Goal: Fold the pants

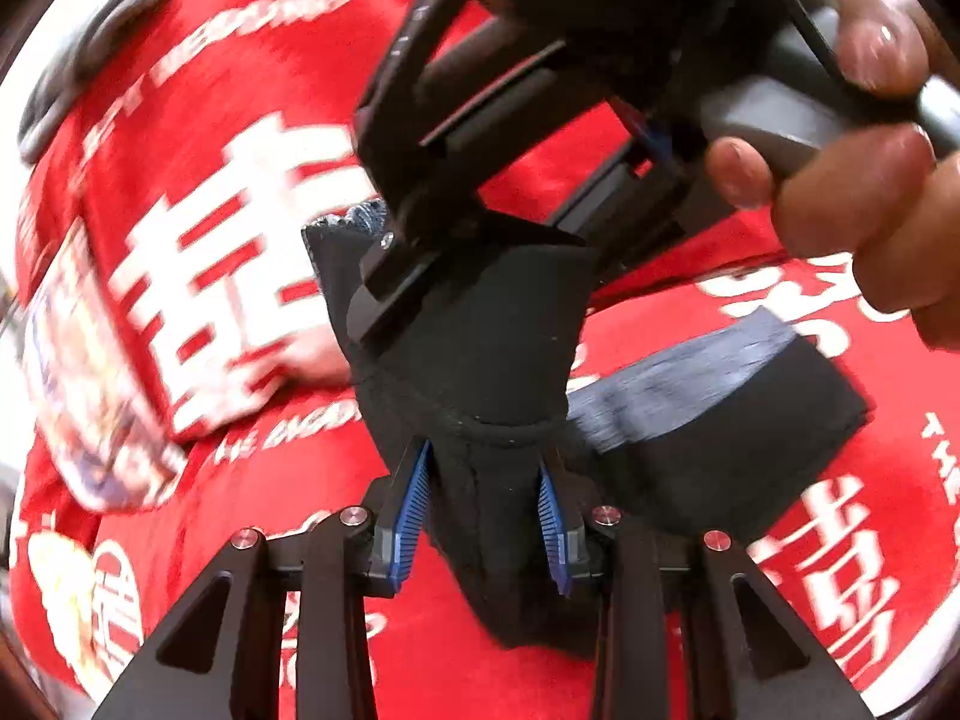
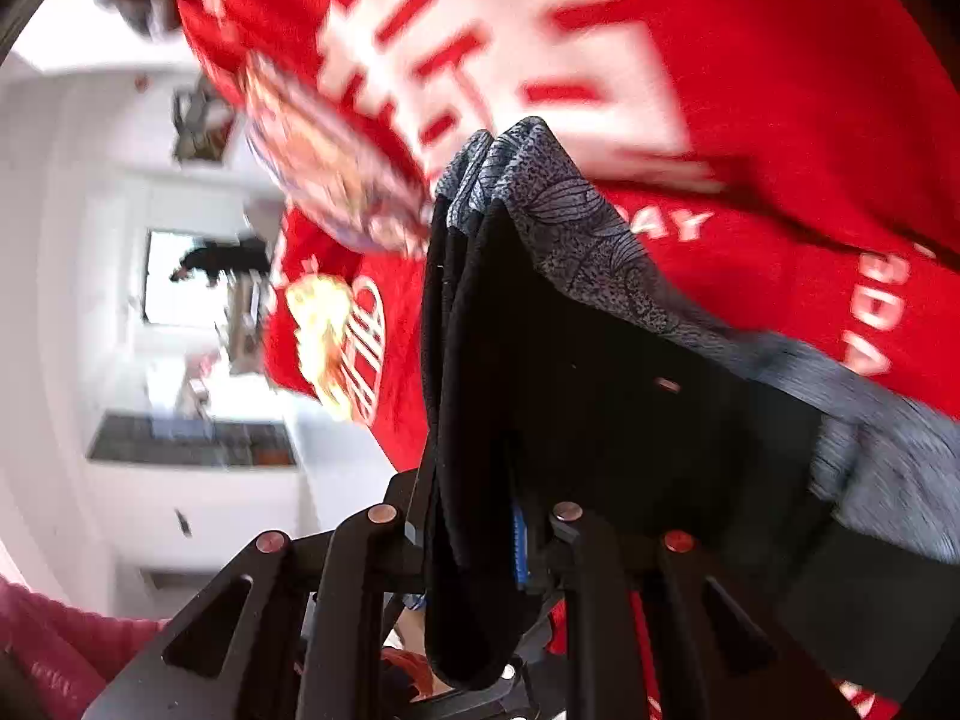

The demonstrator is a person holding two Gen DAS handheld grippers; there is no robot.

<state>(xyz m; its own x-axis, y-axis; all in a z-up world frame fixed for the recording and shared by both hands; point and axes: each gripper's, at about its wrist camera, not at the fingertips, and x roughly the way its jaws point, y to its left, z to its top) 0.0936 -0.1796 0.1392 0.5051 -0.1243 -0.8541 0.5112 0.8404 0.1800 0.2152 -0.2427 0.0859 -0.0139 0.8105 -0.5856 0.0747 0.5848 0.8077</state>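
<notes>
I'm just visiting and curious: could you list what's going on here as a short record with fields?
Item: black pants with a grey patterned band
Left gripper: shut on the pants
Right gripper: shut on the pants
Pants state: bunched, lifted off the surface
Surface: red cloth with white lettering
Person's hand: holding the right gripper

The right gripper [image 2: 474, 531] is clamped on a thick fold of black pants [image 2: 480, 396] (grey patterned waistband [image 2: 576, 228] at the top edge), hanging over a red cloth with white lettering [image 2: 750, 120].
</notes>
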